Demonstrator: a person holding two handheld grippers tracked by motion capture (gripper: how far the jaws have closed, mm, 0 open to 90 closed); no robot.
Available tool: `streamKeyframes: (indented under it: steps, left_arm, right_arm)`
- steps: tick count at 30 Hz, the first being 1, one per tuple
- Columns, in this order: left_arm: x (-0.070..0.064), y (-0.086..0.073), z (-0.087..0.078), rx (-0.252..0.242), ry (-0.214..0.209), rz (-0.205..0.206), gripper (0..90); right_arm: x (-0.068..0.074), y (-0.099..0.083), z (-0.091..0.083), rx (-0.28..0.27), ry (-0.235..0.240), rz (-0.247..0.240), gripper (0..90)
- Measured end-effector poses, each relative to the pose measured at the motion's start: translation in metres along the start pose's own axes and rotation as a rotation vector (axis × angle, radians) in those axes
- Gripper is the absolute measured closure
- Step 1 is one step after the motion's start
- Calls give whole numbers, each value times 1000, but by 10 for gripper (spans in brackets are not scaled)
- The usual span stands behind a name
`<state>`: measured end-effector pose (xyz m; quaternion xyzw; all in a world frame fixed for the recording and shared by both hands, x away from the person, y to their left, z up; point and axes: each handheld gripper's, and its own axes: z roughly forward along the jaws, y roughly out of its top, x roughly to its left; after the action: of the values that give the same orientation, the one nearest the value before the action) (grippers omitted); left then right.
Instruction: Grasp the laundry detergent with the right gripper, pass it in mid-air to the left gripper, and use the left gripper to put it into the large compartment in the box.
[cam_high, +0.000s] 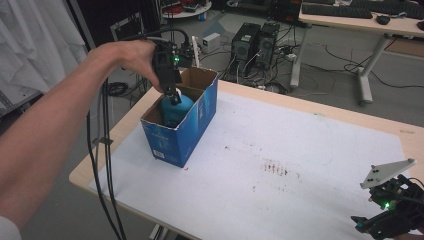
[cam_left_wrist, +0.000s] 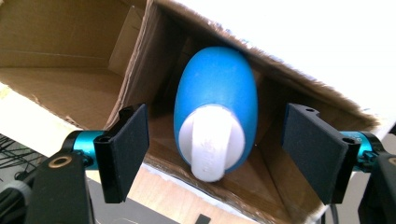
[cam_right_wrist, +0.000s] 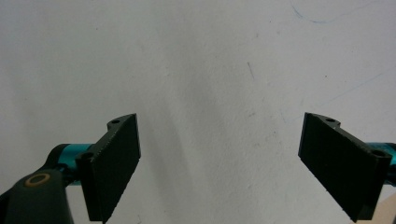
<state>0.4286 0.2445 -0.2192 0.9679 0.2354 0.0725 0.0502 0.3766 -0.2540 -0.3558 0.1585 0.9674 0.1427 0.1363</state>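
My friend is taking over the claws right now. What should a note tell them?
Left claw: open, jaws either side of the blue bottle, not touching it.
Right claw: open, holding nothing, over the white mat at the table's near right corner.
Things: the bottle sits inside the blue cardboard box, white cap up toward the claw. The box stands at the mat's far left, flaps open.
Done: the bottle is in the box and the claw is lined up on it.
Left: probably either grip the bottle or back away; the pictures cannot settle which.
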Motion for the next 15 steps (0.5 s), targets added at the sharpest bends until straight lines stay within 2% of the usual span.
streamKeyframes:
  steps: [2, 10, 15]
  left_arm:
    - [-3, 6, -9, -6, 11, 14, 224]
    - [-18, 31, -25, -33, 28, 78, 206]
    - [-30, 54, -29, -53, 8, 137, 190]
  right_arm:
    - [0, 0, 0, 3, 0, -2, 124]
    - [1, 1, -2, 8, -6, 2, 124]
    - [2, 2, -2, 8, -7, -6, 124]
